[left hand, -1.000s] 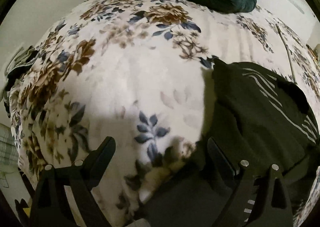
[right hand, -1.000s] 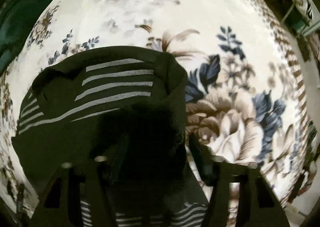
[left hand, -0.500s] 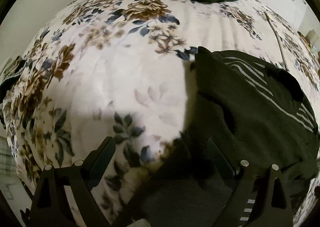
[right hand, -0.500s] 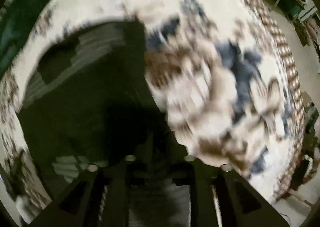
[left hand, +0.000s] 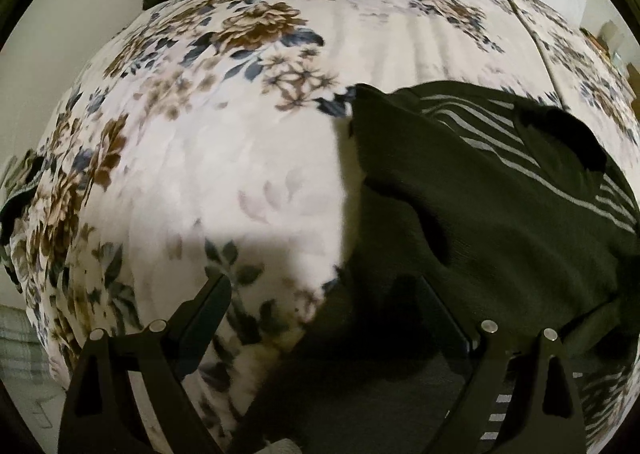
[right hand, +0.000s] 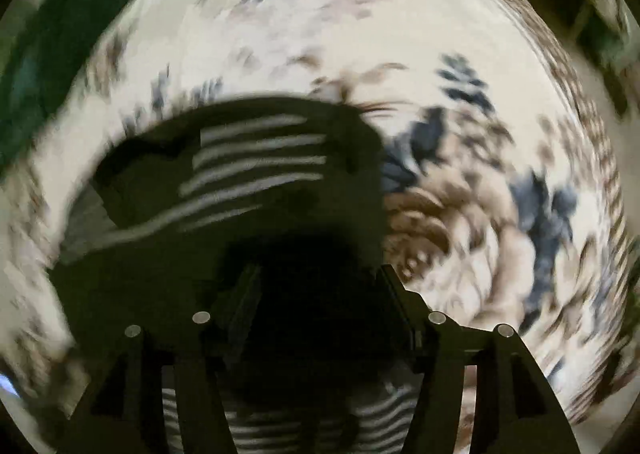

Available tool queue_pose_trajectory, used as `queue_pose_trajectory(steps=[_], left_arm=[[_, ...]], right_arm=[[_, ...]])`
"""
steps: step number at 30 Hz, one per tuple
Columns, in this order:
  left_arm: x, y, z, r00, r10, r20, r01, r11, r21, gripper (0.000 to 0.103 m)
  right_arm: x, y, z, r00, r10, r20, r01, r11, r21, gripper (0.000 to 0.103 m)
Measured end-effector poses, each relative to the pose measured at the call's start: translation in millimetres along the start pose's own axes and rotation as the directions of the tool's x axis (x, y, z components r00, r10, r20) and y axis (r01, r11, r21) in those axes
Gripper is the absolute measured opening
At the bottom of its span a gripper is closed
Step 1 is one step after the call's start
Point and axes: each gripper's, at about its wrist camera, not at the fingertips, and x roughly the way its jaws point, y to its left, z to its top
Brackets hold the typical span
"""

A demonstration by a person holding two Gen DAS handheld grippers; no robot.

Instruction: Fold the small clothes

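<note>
Both wrist views close above bed, sharing striped garment (left hand: 500, 190)

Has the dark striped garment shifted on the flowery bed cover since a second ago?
No. In the left view the striped garment keeps its corner beside the same blue leaf of the flowered cover; only the camera moved.

left gripper (left hand: 324, 294): black angular fingers, two silver screws each
right gripper (right hand: 316, 282): same black fingers, silver screws

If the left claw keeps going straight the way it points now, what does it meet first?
Probably the edge of the dark striped garment, where it meets the floral bedspread; the open left claw straddles that border. Depth is unclear.
</note>
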Motion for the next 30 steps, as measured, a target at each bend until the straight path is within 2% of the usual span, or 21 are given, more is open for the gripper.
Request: queue_pose_trajectory(steps=[2, 4, 7, 9, 12, 14, 15, 18, 23, 25, 26, 27, 30], left_arm=[[0, -1, -2, 1.000, -0.006, -0.002, 0.006, 1.000, 0.007, 0.094], [1, -1, -4, 1.000, -0.005, -0.005, 0.005, 1.000, 0.013, 0.094], [3, 2, -8, 1.000, -0.006, -0.017, 0.006, 1.000, 0.006, 0.094], [4, 5, -10, 1.000, -0.008, -0.027, 0.008, 1.000, 0.000, 0.094], [2, 8, -11, 1.000, -0.002, -0.031, 0.003, 1.000, 0.004, 0.094], [0, 7, -9, 1.000, 0.002, -0.025, -0.002, 1.000, 0.013, 0.094], [-1, 6, -8, 1.000, 0.008, -0.022, -0.007, 1.000, 0.019, 0.094], [-1, 1, -2, 1.000, 0.019, -0.011, -0.018, 0.999, 0.037, 0.094], [-1, -14, 4, 1.000, 0.013, -0.002, -0.012, 0.998, 0.054, 0.094], [-3, -21, 4, 1.000, 0.008, 0.005, -0.008, 0.998, 0.069, 0.094], [-3, -23, 5, 1.000, 0.007, 0.007, -0.008, 0.997, 0.074, 0.094], [-4, -25, 4, 1.000, 0.006, 0.009, -0.006, 0.997, 0.079, 0.094], [-3, -26, 2, 1.000, 0.001, 0.007, -0.002, 0.996, 0.085, 0.094]], right_arm=[[10, 16, -12, 0.997, -0.077, -0.031, 0.074, 0.992, -0.104, 0.061], [9, 13, -34, 0.992, -0.118, -0.048, 0.110, 0.984, -0.143, 0.061], [10, -7, -71, 0.981, -0.157, -0.113, 0.140, 0.979, -0.149, 0.061], [16, -26, -100, 0.967, -0.166, -0.194, 0.141, 0.981, -0.135, 0.061], [18, -48, -121, 0.950, -0.165, -0.266, 0.145, 0.985, -0.092, 0.061], [5, -59, -120, 0.969, -0.075, -0.237, 0.076, 0.997, -0.004, 0.061], [-7, -62, -112, 0.981, -0.014, -0.192, 0.023, 0.999, 0.046, 0.061], [-31, -56, -80, 0.993, 0.094, -0.066, -0.085, 0.989, 0.121, 0.061], [-10, -21, -26, 0.997, 0.044, -0.063, -0.037, 0.994, 0.105, 0.061], [7, -12, -18, 0.997, -0.004, -0.072, 0.011, 0.995, 0.095, 0.030], [9, -7, -15, 0.997, -0.028, -0.069, 0.034, 0.995, 0.092, 0.004], [10, -6, -16, 0.997, -0.053, -0.061, 0.058, 0.994, 0.089, 0.004], [-5, -12, -28, 0.999, -0.054, -0.007, 0.055, 0.991, 0.118, 0.003]])
